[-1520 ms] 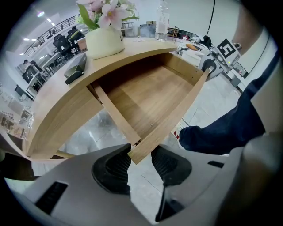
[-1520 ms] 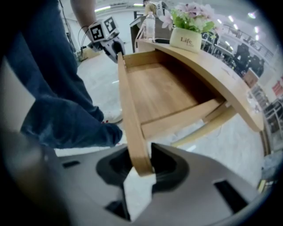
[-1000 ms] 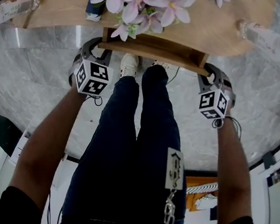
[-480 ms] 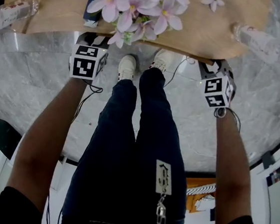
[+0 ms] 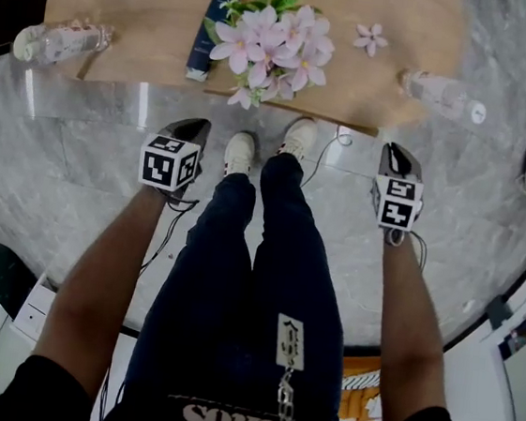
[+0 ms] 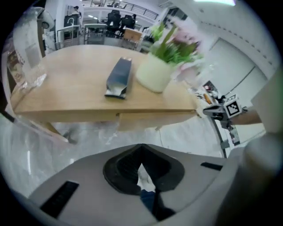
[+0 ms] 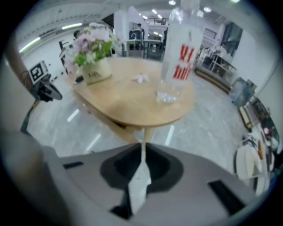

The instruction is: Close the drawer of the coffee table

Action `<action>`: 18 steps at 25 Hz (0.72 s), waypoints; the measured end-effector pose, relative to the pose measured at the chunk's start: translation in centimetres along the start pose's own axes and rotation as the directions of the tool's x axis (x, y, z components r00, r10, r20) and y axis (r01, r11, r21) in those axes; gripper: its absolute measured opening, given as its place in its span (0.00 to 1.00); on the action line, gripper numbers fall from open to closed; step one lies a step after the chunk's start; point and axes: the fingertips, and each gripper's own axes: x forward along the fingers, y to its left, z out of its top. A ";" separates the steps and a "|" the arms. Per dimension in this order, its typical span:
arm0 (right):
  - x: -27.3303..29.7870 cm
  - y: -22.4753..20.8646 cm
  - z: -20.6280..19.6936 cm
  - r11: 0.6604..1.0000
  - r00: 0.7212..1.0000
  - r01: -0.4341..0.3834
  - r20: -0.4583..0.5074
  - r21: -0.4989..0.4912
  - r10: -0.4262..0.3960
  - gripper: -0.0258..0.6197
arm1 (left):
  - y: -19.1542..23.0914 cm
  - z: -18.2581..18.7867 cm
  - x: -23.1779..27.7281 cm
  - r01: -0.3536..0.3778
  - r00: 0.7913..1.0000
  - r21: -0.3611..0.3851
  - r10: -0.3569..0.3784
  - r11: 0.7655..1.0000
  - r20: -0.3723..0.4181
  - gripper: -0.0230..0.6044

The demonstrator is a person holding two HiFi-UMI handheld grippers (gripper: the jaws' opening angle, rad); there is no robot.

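**Drawer looks shut, both grippers clear of it**

Nearest to me: my legs [image 5: 264, 281] and white shoes [image 5: 239, 151] on the grey marble floor [image 5: 79, 165]. My left gripper [image 5: 195, 129] and right gripper [image 5: 394, 154] hang either side of the shoes, just short of the coffee table [image 5: 144, 12], and touch nothing.

The left jaws have just snapped closed, tips together with nothing between them. The right jaws have just been closing too, down to a hairline slit, and they are empty.

The drawer [image 6: 132, 120] sits under the table's near edge. Its front looks flush with the edge, though the left gripper view is soft there, so I won't swear to it.

On the tabletop there is a pot of pink flowers [image 5: 272, 45] in the middle and a dark packet [image 5: 211, 29] just left of it. A loose blossom [image 5: 368, 37] lies to the right. One clear bottle [image 5: 61, 40] lies at the left end and another bottle [image 5: 441, 93] at the right end.
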 end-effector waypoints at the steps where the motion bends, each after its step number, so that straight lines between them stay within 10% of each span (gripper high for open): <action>1: -2.1 0.3 1.3 1.000 0.999 -0.010 0.048 0.004 0.010 0.11 | -1.3 0.7 -1.8 0.038 0.999 0.045 -0.040 0.998 0.035 0.07; 7: -18.9 3.6 14.3 0.992 0.904 -0.106 0.421 0.066 0.069 0.09 | -8.2 11.7 -16.2 0.048 0.930 0.289 -0.148 0.956 0.337 0.07; 12: -33.0 5.4 24.2 0.993 0.774 -0.109 0.631 0.044 0.057 0.09 | -14.1 23.0 -30.8 -0.023 0.758 0.324 -0.195 0.946 0.623 0.07; 18: -43.6 7.8 27.9 0.998 0.680 -0.055 0.733 0.010 0.030 0.09 | -20.0 27.4 -44.6 -0.130 0.559 0.311 -0.190 0.941 0.807 0.07</action>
